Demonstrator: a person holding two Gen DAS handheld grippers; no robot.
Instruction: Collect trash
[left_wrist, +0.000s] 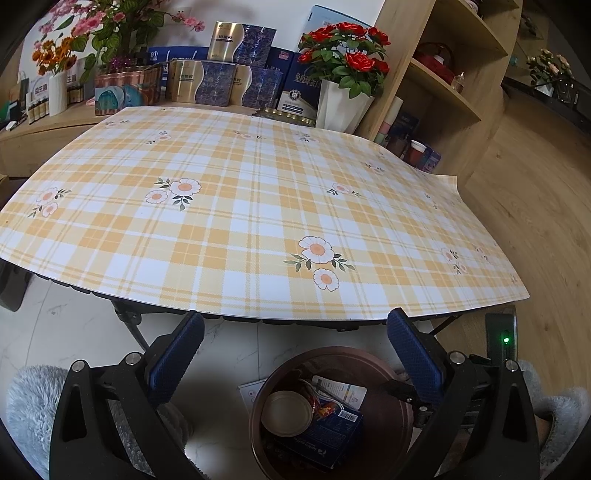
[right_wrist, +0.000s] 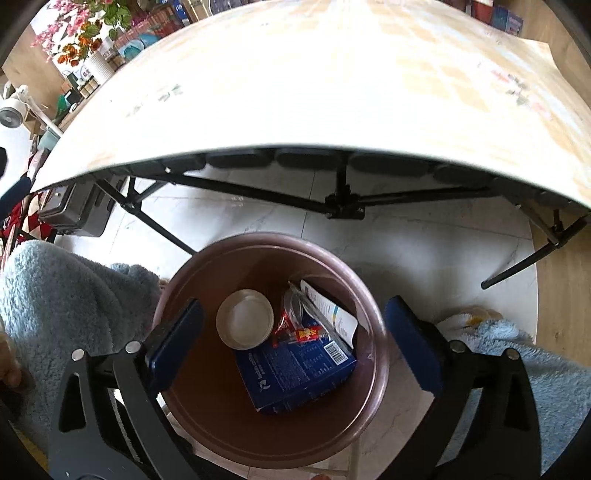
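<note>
- I take the brown bin (right_wrist: 373, 354) as my landmark: it stands on the pale tiled floor, just off the near edge of the folding table (left_wrist: 258, 206), partly under that edge as my left camera sees it.
- My right gripper (right_wrist: 293, 347) hangs over the bin's mouth, pointing steeply down into it; the jaws are spread wide, one blue pad over each side of the rim, and nothing sits between them.
- My left gripper (left_wrist: 295, 354) is held above the bin on the side away from the table, angled toward the table's near edge; its jaws are also wide apart and empty.
- Inside the bin lies the trash: a blue box (right_wrist: 295, 373) with a barcode, flat on the bottom.
- A round cream lid (right_wrist: 244, 319) rests in the bin beside the box, on its left side as my right camera shows it.
- A red wrapper (right_wrist: 295, 330) sits at the box's top edge, and a white printed carton (right_wrist: 332, 314) leans against the bin wall behind them.
- Beyond the bin, the table's yellow checked cloth with daisies (left_wrist: 317, 251) carries no loose items that I can see.
- Fluffy pale-blue fabric (right_wrist: 55, 295) shows on both sides of the bin.
</note>
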